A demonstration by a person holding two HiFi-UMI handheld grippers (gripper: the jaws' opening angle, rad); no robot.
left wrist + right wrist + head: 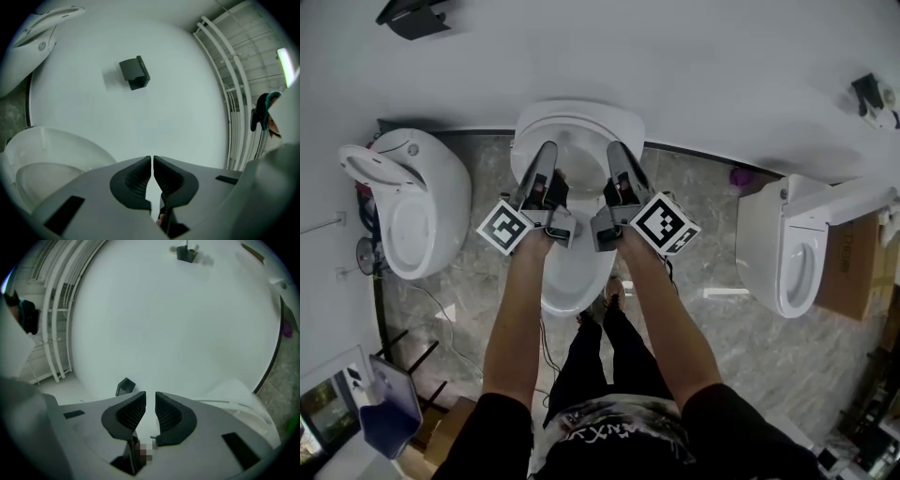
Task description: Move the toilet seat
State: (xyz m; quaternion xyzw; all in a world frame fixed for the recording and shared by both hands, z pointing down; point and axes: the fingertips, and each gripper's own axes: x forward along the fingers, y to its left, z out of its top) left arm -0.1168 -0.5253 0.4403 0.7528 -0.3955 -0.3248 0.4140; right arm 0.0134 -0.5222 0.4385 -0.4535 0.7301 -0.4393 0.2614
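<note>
Reads as stiff, glossy plastic, probably light and slippery: toilet seat (pixel 581 117) apparently tipped up at the back of the middle toilet (pixel 574 281), hinged there, so best pinched at its free rim. Over that toilet's bowl, left hand-held gripper (pixel 152 159) clenched on nothing, right hand-held gripper (pixel 150 394) a sliver apart, likewise empty. Well left of the middle toilet a second toilet (pixel 408 206), well right a third toilet (pixel 787 248) and cardboard box (pixel 855 267), none obstructing.

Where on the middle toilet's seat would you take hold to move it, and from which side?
Probably its front edge, coming in from the end away from the wall. The middle toilet backs onto that wall, so the seat likely pivots there, which leaves the rounded front end free to lift.
</note>
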